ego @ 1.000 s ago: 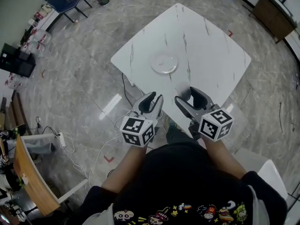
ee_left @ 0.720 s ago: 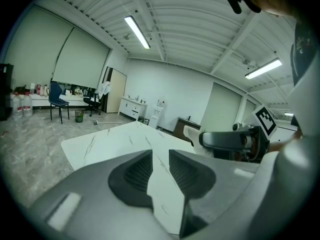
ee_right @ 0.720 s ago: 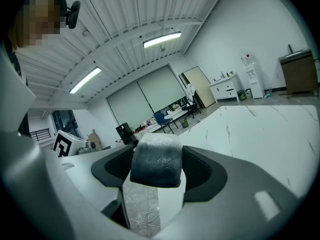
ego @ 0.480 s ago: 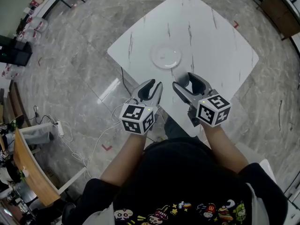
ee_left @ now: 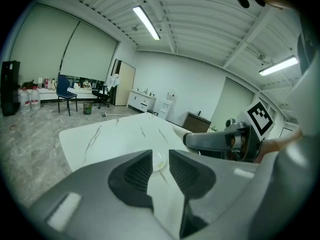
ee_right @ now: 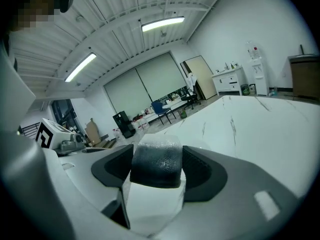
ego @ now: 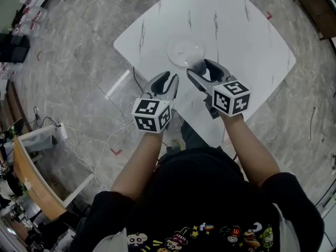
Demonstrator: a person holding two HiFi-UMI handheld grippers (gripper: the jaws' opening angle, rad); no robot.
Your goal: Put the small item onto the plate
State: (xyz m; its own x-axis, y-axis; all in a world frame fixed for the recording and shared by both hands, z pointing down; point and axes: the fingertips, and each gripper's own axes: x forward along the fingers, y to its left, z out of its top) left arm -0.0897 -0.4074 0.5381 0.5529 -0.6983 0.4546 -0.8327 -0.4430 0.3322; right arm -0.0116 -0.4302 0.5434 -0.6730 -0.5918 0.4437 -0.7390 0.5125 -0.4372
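Observation:
A clear round plate [ego: 184,50] lies near the middle of the white marble-veined table [ego: 241,30]. My right gripper [ego: 201,67] is shut on the small item [ego: 200,65], a dark grey block with a frosted top [ee_right: 156,160]. It hovers at the plate's near right edge. In the right gripper view, both pads press against the block's sides. My left gripper [ego: 168,77] hangs over the table's near edge, to the left of the right one. Its jaws stand a little apart with nothing between them. Through that gap, the plate [ee_left: 159,160] shows in the left gripper view.
The table's near corner points at the person. Grey marble floor surrounds it, with white cables [ego: 105,140] and a power strip [ego: 63,132] at the left. A wooden desk [ego: 29,177] stands at the far left. A dark cabinet [ego: 321,4] is at the upper right.
Both grippers have moved forward over the table. The right one has carried the block from the table's near edge to the plate's rim.

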